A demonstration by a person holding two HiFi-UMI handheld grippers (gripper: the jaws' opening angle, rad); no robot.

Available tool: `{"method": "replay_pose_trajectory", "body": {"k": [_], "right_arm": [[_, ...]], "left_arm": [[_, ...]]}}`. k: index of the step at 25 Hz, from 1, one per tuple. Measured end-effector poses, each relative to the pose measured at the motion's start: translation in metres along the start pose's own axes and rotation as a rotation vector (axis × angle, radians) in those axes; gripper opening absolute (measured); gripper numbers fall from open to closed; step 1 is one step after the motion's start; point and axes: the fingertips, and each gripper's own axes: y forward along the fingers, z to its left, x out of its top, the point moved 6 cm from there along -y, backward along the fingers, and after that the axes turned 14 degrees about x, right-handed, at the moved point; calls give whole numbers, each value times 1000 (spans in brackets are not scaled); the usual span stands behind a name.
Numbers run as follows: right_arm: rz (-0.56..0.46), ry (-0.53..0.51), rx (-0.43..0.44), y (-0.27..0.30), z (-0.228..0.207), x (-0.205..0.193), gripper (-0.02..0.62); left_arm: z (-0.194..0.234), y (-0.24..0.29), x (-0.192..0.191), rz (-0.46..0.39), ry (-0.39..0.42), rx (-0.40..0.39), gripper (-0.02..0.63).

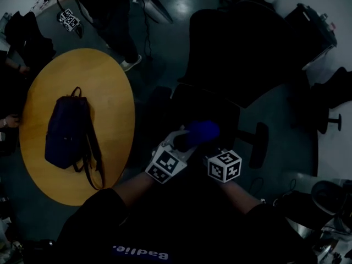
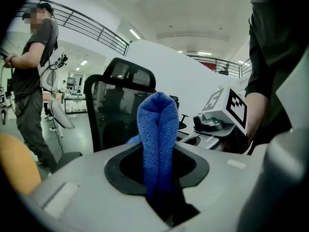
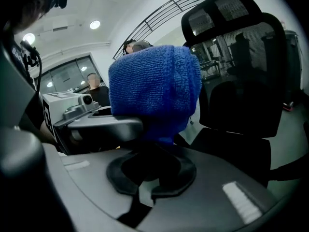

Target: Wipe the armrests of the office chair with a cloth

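Note:
A folded blue cloth stands between the jaws of my left gripper, which is shut on its lower part. The black mesh-backed office chair is right in front of me, its right armrest just beyond my hands. My right gripper is close beside the left one; its jaws look shut, with the cloth hanging just above them. Whether it pinches the cloth is hidden in shadow. The chair's backrest fills the right gripper view.
A round yellow table at my left carries a dark backpack. A person stands beyond it, also visible in the left gripper view. Another chair base and dark gear sit at the right.

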Motion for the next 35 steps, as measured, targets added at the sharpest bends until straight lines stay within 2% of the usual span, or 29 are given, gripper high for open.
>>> {"method": "replay_pose_trajectory", "body": {"k": [5,10,17,22,28,35], "right_arm": [[1,-14,9,24,1,18,4],[11,-26,53,49,-5,26,5],[37,-25,113,67,5,43,5],[37,-2,103,69,9,45,5],[76,12,92,86,1,33,5],[158,-7,133,116,23,20,5]], "left_arm": [[36,0,2,-20,-44,38,130],[85,9,2,-21,-71,137,130],[166,12,28,23,4,256,130],[210,19,38,55,90,303,130],[253,52,12,158,179,309,130],[263,69,-26,281,272,235,130]]}}
